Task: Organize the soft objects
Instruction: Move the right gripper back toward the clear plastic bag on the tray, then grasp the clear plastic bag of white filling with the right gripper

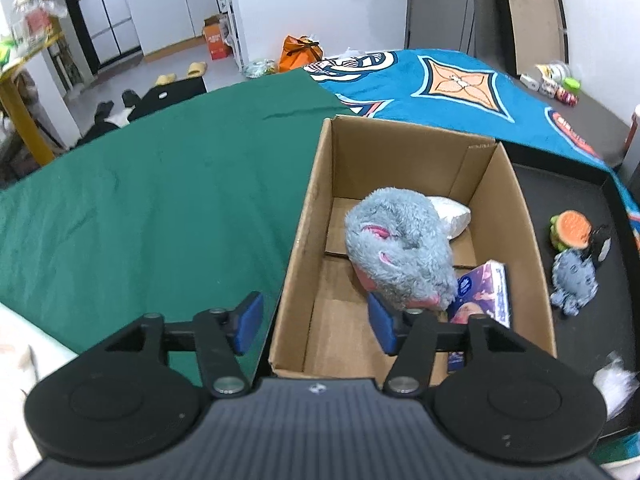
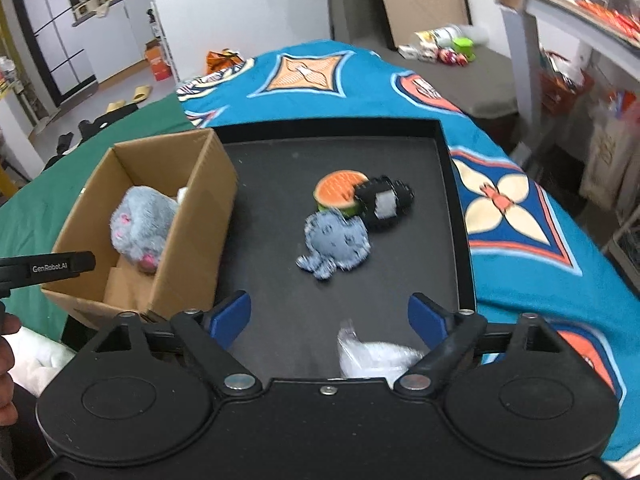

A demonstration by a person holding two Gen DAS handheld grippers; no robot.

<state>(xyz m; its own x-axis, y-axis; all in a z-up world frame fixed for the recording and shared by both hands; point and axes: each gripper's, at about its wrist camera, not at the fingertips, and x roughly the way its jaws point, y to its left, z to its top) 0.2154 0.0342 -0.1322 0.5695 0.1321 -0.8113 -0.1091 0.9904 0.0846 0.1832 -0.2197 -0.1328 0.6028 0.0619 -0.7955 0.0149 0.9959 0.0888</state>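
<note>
Three soft toys [image 2: 352, 216] are waiting clustered on the black tray [image 2: 452, 208], so we are lowering the right gripper [image 2: 329, 316], jaws wide and empty, squarely over one, the left gripper [image 1: 316, 322] hanging equally wide above the cardboard box [image 1: 308, 216]

White walls [image 1: 320, 0], pale grey floor [image 1: 168, 64], white cabinets [image 1: 160, 4] at far left; yellow slippers [image 1: 196, 68] near an orange box [image 1: 216, 42]; brown board [image 2: 420, 0] leaning against wall.

Brown cardboard box [image 1: 400, 216], centre frame; fluffy grey-pink plush [image 1: 400, 248] inside. Green cloth [image 1: 160, 184] left. Teal blanket [image 2: 520, 208], orange-cream diamond motifs, right.
</note>
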